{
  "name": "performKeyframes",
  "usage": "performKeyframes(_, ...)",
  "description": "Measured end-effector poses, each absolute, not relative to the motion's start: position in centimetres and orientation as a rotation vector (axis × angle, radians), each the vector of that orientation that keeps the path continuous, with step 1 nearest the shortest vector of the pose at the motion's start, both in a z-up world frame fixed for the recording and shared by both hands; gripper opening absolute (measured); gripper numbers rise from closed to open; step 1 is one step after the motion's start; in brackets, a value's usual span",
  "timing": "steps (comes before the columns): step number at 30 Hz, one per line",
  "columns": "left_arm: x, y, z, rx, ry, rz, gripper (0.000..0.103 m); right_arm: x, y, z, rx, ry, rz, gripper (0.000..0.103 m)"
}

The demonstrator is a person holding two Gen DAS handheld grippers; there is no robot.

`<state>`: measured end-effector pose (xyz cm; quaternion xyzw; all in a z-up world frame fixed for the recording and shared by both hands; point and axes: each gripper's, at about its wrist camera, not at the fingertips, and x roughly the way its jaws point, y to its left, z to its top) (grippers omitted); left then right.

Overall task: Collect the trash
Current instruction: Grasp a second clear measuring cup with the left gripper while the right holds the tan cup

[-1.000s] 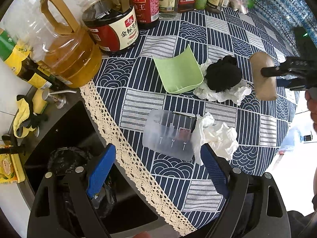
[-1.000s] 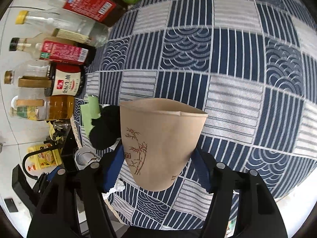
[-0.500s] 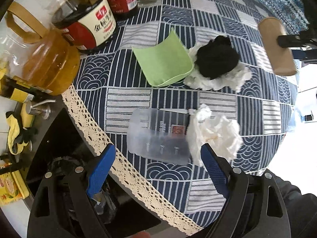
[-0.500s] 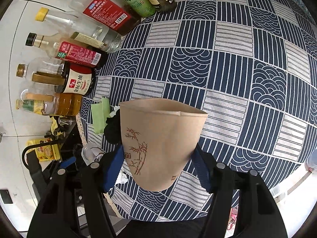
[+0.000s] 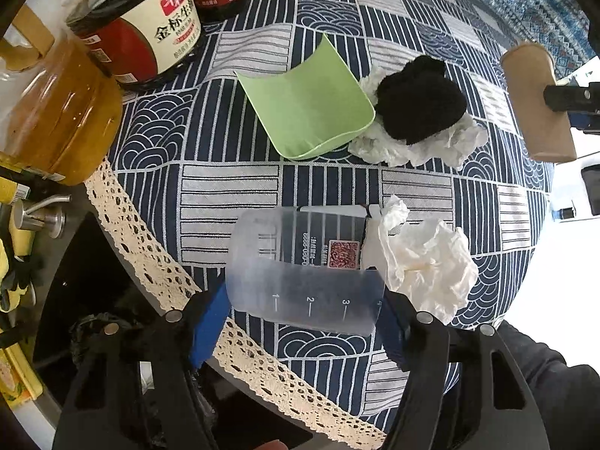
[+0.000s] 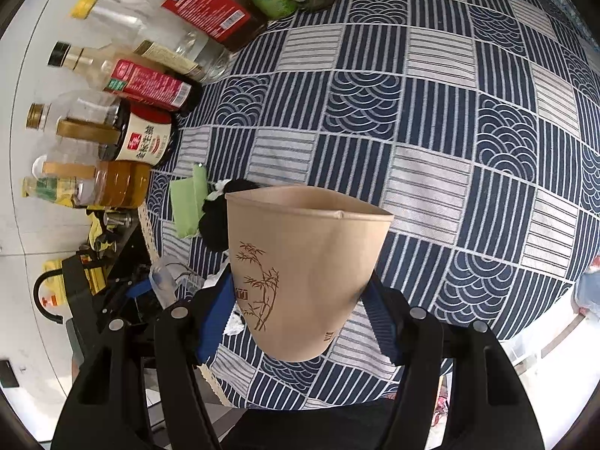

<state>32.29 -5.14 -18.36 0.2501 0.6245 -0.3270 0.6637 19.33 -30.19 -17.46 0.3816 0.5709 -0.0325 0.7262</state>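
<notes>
Left hand-held gripper [image 5: 303, 322] jaws apart, straddling clear measuring cup [image 5: 303, 270] at worktop's 6 o'clock edge; right hand-held gripper [image 6: 300, 311] clamped on paper cup [image 6: 303, 277]. Risk: slick cup squirts out, falls off the edge.

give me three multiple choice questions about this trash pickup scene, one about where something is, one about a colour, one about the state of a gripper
1. Where is the black wad?
A. on crumpled white tissue
B. inside the plastic cup
C. in the sink

2. What colour is the curved plastic piece?
A. red
B. green
C. blue

3. What is the right gripper doing?
A. open, empty
B. shut on a bottle
C. shut on the paper cup

Answers: 1 A, white tissue spreads under it; 2 B, pale green; 3 C, jaws press the cup's sides.
</notes>
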Motion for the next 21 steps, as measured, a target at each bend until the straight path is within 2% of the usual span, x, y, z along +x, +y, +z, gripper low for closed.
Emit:
performKeyframes(9, 32.4, -2.6, -16.2, 0.526, 1.368, -0.701, 0.067, 21.0, -26.1, -15.8, 0.750, 1.271, 0.006, 0.065)
performKeyframes(21, 31.0, 6.6, -12.7, 0.396, 1.317, -0.546, 0.067, 25.0, -16.2, -13.1, 0.585, 1.289, 0.186, 0.065)
